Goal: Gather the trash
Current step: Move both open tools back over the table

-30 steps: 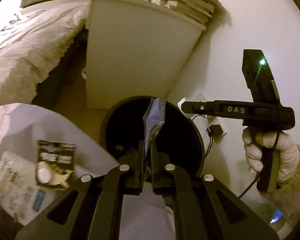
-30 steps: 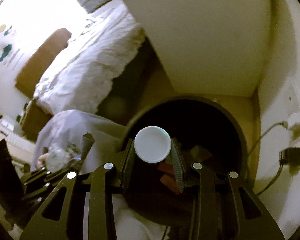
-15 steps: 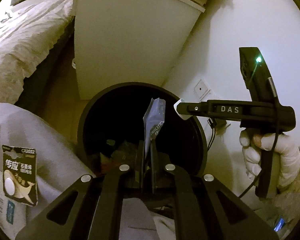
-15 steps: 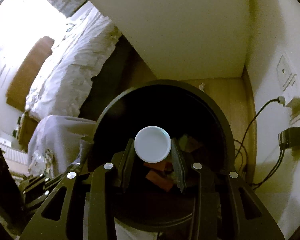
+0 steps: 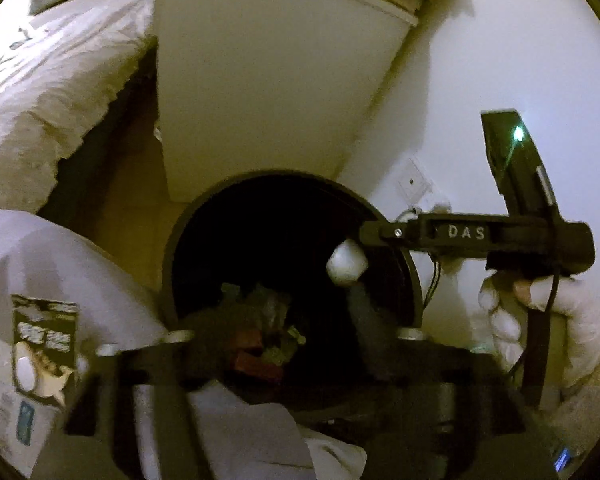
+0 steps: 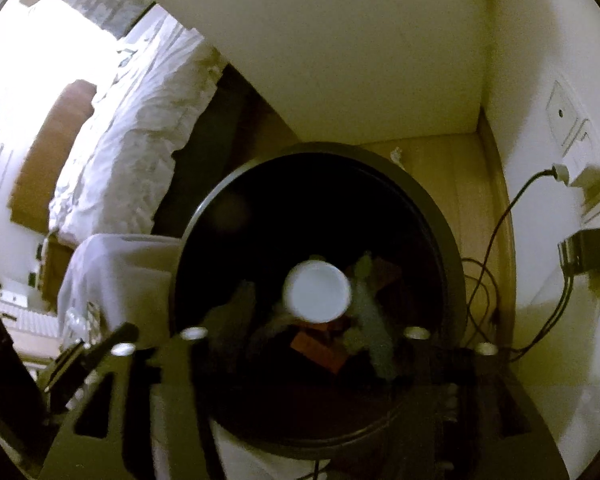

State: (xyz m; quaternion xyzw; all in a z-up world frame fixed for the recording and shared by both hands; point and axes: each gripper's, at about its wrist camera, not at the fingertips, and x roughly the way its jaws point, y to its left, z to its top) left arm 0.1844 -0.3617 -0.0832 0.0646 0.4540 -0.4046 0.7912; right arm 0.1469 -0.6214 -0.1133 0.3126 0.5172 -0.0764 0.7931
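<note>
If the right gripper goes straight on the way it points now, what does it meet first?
Probably the white cap, loose between the open fingers of the right gripper, if it is not already falling. Behind it come the scraps in the black bin. Depth is unclear.

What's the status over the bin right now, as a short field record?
bin: black, round, open, trash inside
white cap: blurred, above bin mouth, between spread fingers, apparently loose
left hand-held gripper: open, empty
right hand-held gripper: open
battery card: on the cloth beside the bin
</note>
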